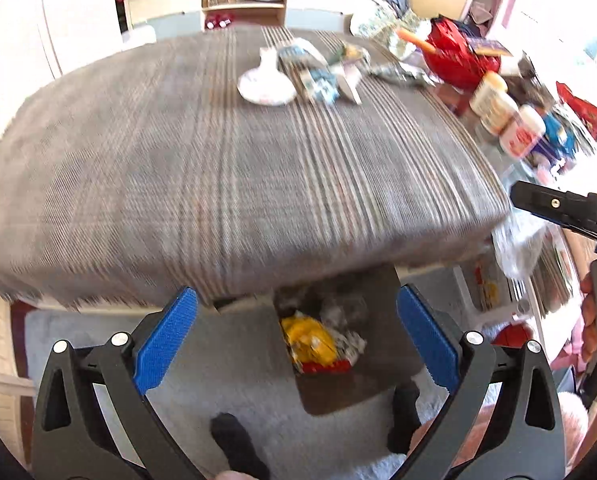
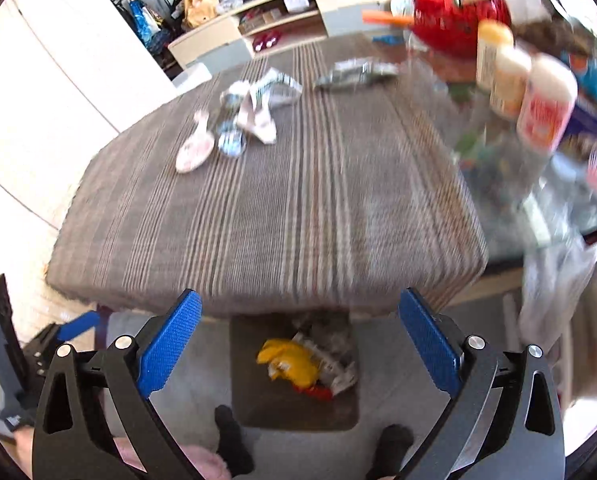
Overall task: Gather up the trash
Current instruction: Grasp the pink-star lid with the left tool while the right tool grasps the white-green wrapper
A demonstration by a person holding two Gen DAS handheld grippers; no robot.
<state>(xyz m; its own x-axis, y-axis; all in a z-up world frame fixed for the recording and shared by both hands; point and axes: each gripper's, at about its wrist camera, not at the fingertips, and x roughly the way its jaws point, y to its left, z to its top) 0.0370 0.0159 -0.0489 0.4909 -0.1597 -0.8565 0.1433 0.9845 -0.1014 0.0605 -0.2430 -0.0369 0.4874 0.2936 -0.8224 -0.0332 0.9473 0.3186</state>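
Both grippers hover over the near edge of a table with a striped grey cloth (image 1: 178, 168) (image 2: 282, 208). My left gripper (image 1: 297, 340) is open and empty. My right gripper (image 2: 300, 340) is open and empty. Below them on the floor a brown bin (image 1: 394, 384) (image 2: 258, 408) holds a yellow wrapper (image 1: 308, 338) (image 2: 288, 360) and other crumpled trash. At the table's far side lie a white crumpled paper (image 1: 264, 84) (image 2: 194, 148), blue-white wrappers (image 1: 318, 76) (image 2: 232, 142) and a silver foil wrapper (image 1: 402, 72) (image 2: 356, 72).
A red bag (image 1: 454, 56) (image 2: 454, 20), several white jars (image 1: 494, 108) (image 2: 542, 104) and boxes crowd the table's right side. A plastic bag (image 1: 518, 244) hangs off the right edge. The person's dark-socked feet (image 2: 230, 440) stand beside the bin. A low shelf unit (image 1: 242, 4) stands behind.
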